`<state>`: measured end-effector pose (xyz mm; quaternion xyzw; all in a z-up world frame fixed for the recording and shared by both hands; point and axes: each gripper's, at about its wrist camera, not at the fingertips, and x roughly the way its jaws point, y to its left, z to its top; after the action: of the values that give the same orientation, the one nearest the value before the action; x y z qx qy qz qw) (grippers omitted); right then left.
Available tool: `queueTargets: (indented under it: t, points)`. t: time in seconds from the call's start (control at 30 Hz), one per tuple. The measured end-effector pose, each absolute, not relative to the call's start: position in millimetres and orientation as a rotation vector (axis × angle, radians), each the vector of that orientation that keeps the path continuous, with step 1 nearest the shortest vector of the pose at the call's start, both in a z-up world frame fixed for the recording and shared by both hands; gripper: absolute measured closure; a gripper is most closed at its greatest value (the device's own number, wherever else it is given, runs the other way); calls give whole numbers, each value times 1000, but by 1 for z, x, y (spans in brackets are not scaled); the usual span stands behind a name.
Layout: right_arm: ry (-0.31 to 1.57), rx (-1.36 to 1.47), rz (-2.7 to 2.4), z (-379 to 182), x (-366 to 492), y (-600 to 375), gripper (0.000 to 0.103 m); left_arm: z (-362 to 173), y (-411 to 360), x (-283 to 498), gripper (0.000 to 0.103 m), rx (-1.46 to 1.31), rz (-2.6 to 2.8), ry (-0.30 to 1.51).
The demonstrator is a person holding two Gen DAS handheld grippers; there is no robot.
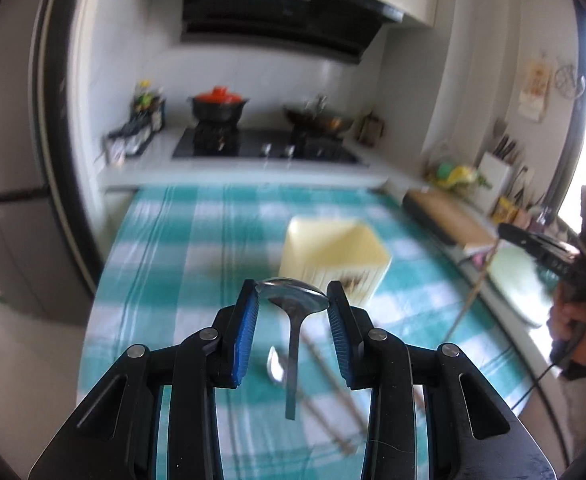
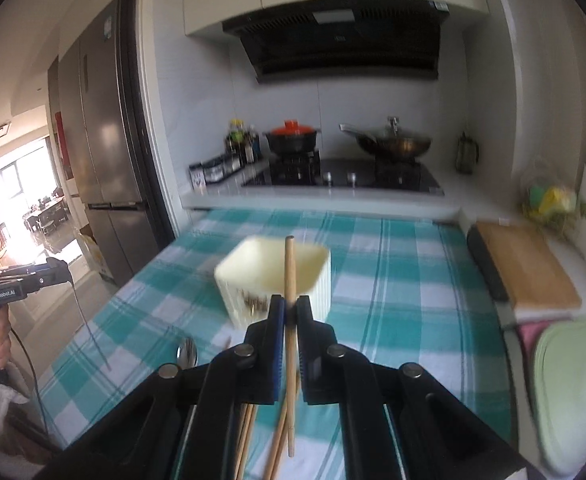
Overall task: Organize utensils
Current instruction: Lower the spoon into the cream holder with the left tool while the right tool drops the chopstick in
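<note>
My left gripper (image 1: 292, 298) is shut on the bowl of a metal spoon (image 1: 293, 320); its handle hangs down above the cloth. A second spoon (image 1: 276, 366) and loose chopsticks (image 1: 333, 380) lie on the cloth below. The cream square utensil holder (image 1: 333, 256) stands just ahead. My right gripper (image 2: 290, 312) is shut on a wooden chopstick (image 2: 290, 268) held upright in front of the holder (image 2: 277, 276). More chopsticks (image 2: 249, 432) and a spoon (image 2: 188, 354) lie under it. The right gripper also shows at the right in the left view (image 1: 541, 248).
A teal checked cloth (image 2: 393, 280) covers the table. Behind it is the stove (image 2: 345, 178) with a black pot (image 2: 292, 140) and a wok (image 2: 393, 144). A wooden cutting board (image 2: 529, 272) and a green tray (image 2: 573, 392) sit at the right. A fridge (image 2: 101, 140) stands left.
</note>
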<state>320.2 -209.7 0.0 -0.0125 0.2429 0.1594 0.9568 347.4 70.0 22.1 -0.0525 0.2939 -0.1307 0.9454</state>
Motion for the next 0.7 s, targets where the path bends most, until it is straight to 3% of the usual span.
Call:
queueTargets:
  t: [0.13,0.3,0.47,0.7]
  points:
    - [386,-43,329,47,360,-191,97,69,53,392,68,-98,-270,498]
    - [274,-28,320,62,403,-172,97,79,28,456,68,-156,-271,444]
    - [331,-39,309,17,445,-159,97,34,5,512,68,-190,-263,553]
    - [640,31,290,-54,509,-165,97,-52,-21,561,68,-135,-250,832]
